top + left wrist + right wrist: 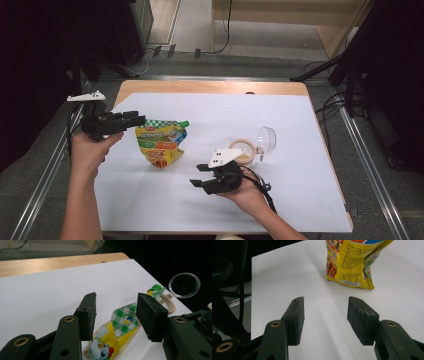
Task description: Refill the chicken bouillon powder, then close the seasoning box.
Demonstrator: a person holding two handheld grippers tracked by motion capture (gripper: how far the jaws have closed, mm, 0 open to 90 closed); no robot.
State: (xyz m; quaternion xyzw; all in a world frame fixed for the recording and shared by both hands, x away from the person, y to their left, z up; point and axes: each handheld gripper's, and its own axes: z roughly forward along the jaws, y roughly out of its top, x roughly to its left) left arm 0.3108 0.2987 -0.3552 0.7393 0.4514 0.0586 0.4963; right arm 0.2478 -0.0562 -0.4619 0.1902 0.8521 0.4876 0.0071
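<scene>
A yellow and green refill pouch [161, 144] with a green cap [184, 123] lies flat on the white sheet, left of centre. My left gripper [137, 119] hovers at the pouch's top left corner, open and holding nothing. In the left gripper view the pouch [117, 332] lies on the sheet below the gap between the open jaws [117, 312]. My right gripper [197, 175] is near the front of the table, pointing left, open and empty. In the right gripper view its jaws [325, 315] stand apart over bare sheet, with the pouch [354, 262] farther ahead.
A roll of tan tape [243, 150] lies right of centre, with a clear plastic cup [267, 140] on its side beside it. The wooden table [210, 87] shows beyond the white sheet. Metal rails [370, 165] run along both sides, and cables lie on the floor.
</scene>
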